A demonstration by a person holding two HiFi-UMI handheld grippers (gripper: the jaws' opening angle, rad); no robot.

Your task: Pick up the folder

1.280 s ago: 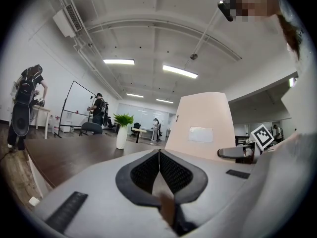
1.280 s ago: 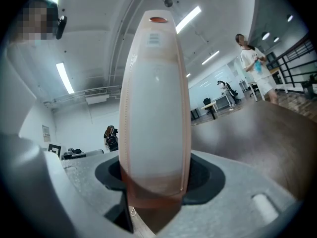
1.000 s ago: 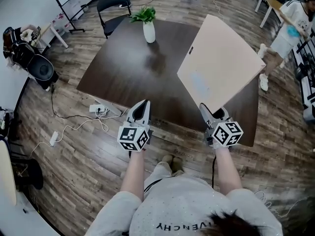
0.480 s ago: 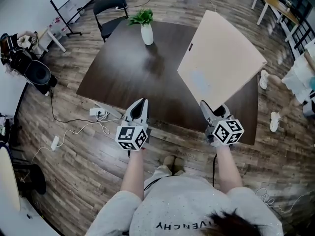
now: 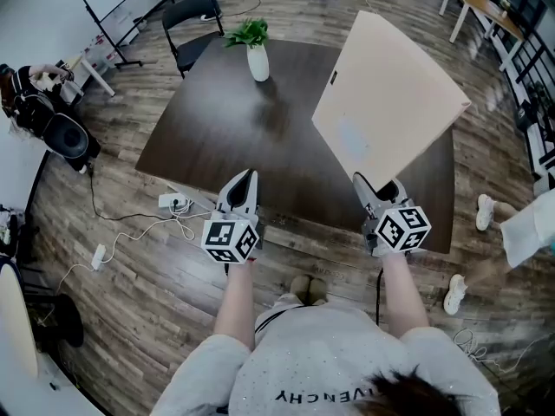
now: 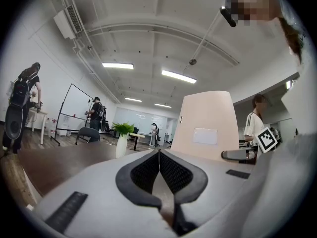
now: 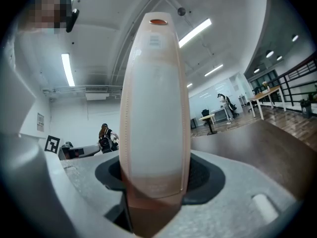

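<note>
Right gripper (image 5: pixel 375 189) jaws clamped on near edge of beige folder (image 5: pixel 390 102); folder tilted up over right side of dark table (image 5: pixel 208 137). Left gripper (image 6: pixel 158 155) jaws pressed together, empty, at table's near edge. White vase (image 5: pixel 258 59) with plant near far edge.

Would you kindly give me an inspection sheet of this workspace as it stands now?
Surface: dark wooden table, glossy.
Job's things: beige folder, clamped at its near end, tilted up over the table's right side.
Clutter: white vase with a green plant, near the table's far edge.
Grippers: left gripper shut, empty; right gripper shut on the folder.
Cables: power strip and white cables on the floor left of the table.
Surroundings: black chair beyond the table; a person at the right edge.
</note>
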